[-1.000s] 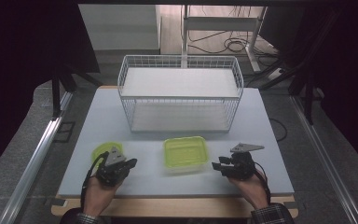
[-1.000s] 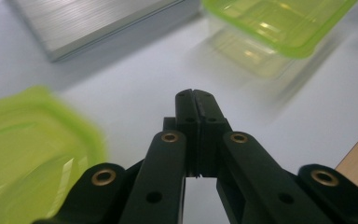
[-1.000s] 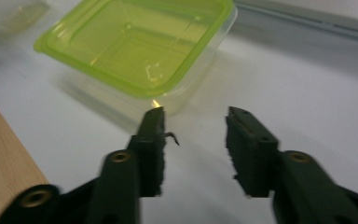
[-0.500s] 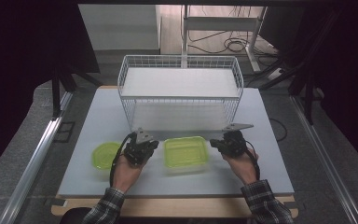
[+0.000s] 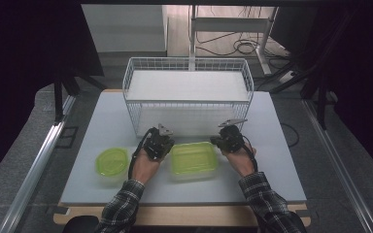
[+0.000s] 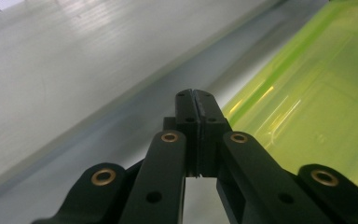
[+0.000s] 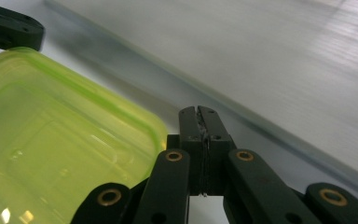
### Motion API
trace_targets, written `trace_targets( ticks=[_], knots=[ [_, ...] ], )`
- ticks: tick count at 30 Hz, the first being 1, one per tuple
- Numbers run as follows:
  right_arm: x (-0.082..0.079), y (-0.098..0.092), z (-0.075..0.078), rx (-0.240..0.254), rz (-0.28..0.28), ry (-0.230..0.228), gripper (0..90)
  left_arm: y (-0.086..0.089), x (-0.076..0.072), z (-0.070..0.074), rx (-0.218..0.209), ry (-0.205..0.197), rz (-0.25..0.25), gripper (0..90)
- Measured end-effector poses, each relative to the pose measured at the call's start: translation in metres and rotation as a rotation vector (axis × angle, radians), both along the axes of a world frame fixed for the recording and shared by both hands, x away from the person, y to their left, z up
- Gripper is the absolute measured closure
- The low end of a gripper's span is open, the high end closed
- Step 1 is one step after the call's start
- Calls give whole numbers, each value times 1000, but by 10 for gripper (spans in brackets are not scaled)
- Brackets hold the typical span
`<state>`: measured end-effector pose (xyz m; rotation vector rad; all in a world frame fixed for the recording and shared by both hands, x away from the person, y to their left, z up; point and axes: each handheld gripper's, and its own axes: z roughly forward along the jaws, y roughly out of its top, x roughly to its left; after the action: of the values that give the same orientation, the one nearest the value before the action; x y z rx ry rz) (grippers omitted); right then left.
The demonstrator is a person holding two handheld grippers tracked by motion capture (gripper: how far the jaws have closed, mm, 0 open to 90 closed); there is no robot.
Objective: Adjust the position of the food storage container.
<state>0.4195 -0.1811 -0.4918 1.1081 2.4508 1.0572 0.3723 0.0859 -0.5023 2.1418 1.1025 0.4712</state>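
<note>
A rectangular box with a yellow-green lid (image 5: pixel 194 159) lies on the grey table (image 5: pixel 102 121), in front of a white wire basket (image 5: pixel 188 94). My left gripper (image 5: pixel 159 141) sits at the lid's far left corner, shut with nothing between its jaws. My right gripper (image 5: pixel 226 135) is at the lid's far right corner, also shut and empty. In the left gripper view the closed tips (image 6: pixel 194 95) point past the green lid (image 6: pixel 317 112). The right gripper view shows closed tips (image 7: pixel 198 112) beside the lid (image 7: pixel 60 140). A round green-lidded container (image 5: pixel 111 161) sits to the left.
The wire basket stands just beyond both grippers, its white lower wall (image 6: pixel 74 70) close in front of the tips. A metal rail (image 5: pixel 39 165) runs along the table's left side. Cables (image 5: pixel 243 46) lie on the floor behind.
Both hands have moved forward from the near table edge to the far corners of the rectangular lid. The left hand has also shifted right, away from the round container.
</note>
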Motion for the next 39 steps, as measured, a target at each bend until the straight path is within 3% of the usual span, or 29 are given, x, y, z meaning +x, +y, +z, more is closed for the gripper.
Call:
trace_targets(
  ticks=[7,13,16,19,21,26,30,31,32,34,37,38,39],
  knots=[
    [-18,-2,0,16,18,16,879,2,-20,0,4,21,-47,900],
    [-38,-5,-3,16,46,30,863,4,-50,1,-5,51,-97,900],
    [-42,-6,-4,24,46,31,863,4,-55,1,-8,57,-111,900],
    [-44,-7,-3,19,39,20,863,6,-59,3,-5,30,-108,900],
    [-48,-13,3,26,25,-11,842,12,-63,5,-19,12,-98,900],
    [-59,-21,9,59,28,-9,779,26,-81,7,-71,-13,-114,831],
    [-73,-28,12,81,45,-2,670,33,-98,4,-81,-25,-119,618],
    [-80,-30,13,87,50,-4,593,34,-103,4,-84,-28,-115,479],
    [-80,-30,13,87,50,-4,593,35,-105,4,-88,-33,-112,479],
    [-85,-33,14,99,53,-4,522,38,-113,4,-108,-50,-108,363],
    [-93,-36,14,102,65,-17,378,43,-123,2,-133,-52,-113,165],
    [-97,-37,12,106,80,-15,284,44,-125,1,-133,-54,-112,50],
    [-97,-37,12,106,80,-15,284,44,-128,-1,-123,-66,-112,50]
  ],
)
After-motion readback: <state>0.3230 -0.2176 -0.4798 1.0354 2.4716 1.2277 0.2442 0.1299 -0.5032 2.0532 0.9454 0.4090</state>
